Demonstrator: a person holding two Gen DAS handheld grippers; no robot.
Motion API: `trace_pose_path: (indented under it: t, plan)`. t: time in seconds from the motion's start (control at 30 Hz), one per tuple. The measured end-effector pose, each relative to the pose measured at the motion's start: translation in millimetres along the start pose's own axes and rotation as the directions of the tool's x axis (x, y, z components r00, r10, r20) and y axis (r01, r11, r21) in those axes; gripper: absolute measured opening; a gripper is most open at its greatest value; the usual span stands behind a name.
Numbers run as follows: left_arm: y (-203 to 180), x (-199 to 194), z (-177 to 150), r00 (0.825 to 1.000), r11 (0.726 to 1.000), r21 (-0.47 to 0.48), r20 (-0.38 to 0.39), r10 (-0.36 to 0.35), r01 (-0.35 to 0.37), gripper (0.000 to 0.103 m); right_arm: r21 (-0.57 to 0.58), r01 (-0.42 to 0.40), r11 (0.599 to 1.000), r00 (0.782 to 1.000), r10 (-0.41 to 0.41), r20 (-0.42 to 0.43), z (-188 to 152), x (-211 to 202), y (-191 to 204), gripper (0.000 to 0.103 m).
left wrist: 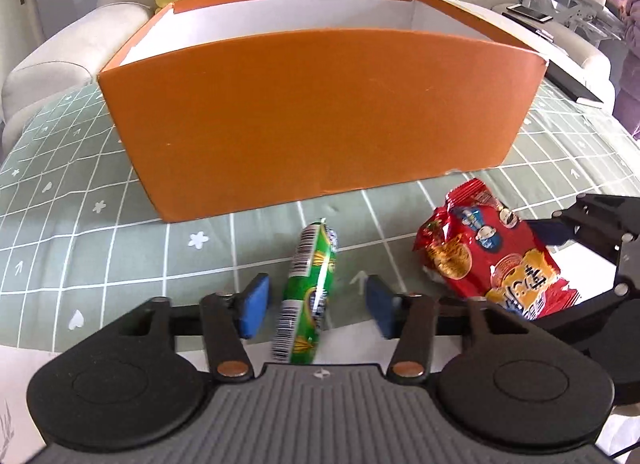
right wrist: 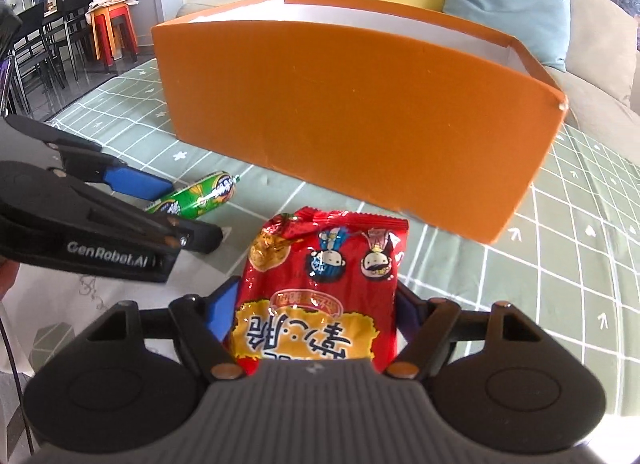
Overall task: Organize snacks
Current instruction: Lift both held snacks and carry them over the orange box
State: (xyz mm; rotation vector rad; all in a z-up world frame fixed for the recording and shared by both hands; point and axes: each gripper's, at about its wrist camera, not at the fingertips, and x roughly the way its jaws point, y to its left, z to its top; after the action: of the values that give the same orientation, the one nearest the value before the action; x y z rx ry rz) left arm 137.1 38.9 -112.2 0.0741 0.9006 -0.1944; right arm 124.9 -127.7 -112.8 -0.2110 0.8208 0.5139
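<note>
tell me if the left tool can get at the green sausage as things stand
Probably yes. The green sausage already lies between the left tool's open pads with gaps on both sides, nothing covering it. The red snack bag sits apart to its right, clear of the approach.

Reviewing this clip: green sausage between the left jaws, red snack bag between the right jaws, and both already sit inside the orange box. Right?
Not quite. The green sausage and red snack bag lie on the tablecloth in front of the orange box, not inside it, as both wrist views show. The rest holds.

Red snack bag (right wrist: 320, 296) near end hidden by tool body, box (left wrist: 320, 112) floor unseen
</note>
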Motion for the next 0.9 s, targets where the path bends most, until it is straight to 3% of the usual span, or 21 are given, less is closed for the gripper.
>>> trace_pose_path:
  t: [0.07,0.1,0.47,0.67,0.9]
  plan:
    - [-2.9,-0.5,-1.2,1.000,1.000,0.003,0.011,0.008,-0.008,0.038,0.006,0.005,1.000,1.000,-0.005,-0.002,-2.0,-1.8,-1.0,0.074]
    - [-3.5,-0.6,-1.6,1.000,1.000,-0.006,0.014,0.009,-0.009,0.025,0.009,0.008,1.000,1.000,-0.008,-0.003,-2.3,-2.5,-0.6,0.074]
    - [-4.8,-18.1,-14.4,0.999,0.997,-0.074,0.036,0.010,-0.007,0.024,0.027,0.028,0.999,0.999,-0.027,-0.029,-5.6,-13.5,2.8,0.070]
    - [-4.3,-37.5,-13.6,0.998,0.990,-0.142,0.061,-0.001,0.009,0.024,0.015,0.030,0.999,1.000,-0.030,0.008,-2.5,-29.3,6.8,0.069]
    - [-6.2,-53.7,-4.7,0.995,0.988,-0.155,0.103,-0.005,0.021,0.024,0.012,0.048,0.999,0.996,-0.049,0.068,9.7,-49.5,7.9,0.069]
